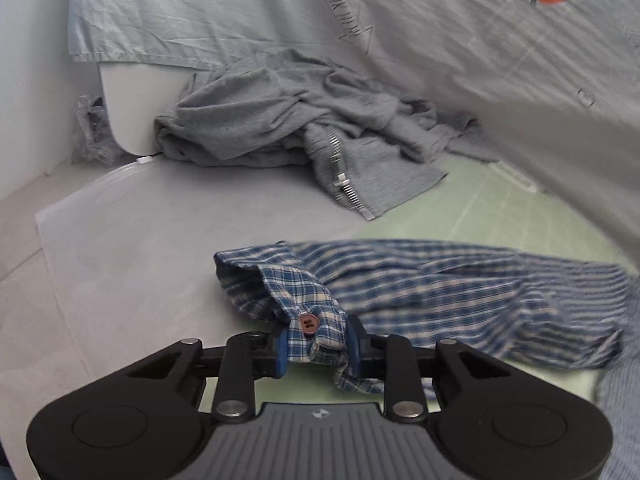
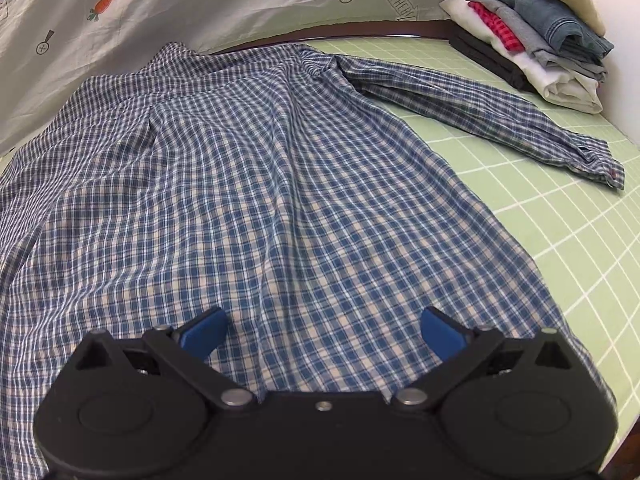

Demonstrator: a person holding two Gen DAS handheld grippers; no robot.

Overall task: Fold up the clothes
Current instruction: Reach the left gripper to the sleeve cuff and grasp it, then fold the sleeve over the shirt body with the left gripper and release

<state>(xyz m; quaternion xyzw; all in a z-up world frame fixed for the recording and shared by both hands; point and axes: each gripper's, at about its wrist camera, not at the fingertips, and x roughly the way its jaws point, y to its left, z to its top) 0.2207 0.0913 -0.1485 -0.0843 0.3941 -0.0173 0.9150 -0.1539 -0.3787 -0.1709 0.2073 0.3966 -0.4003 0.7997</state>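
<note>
Left gripper clamps the shirt cuff. Right gripper gapes above the shirt. Sheet print: "LOOK HERE".

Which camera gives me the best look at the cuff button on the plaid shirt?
The left wrist view. The brown button sits close up on the cuff clamped in the left gripper. The right wrist view shows the plaid shirt spread on the green mat, and its far cuff is too small to show a button.
</note>
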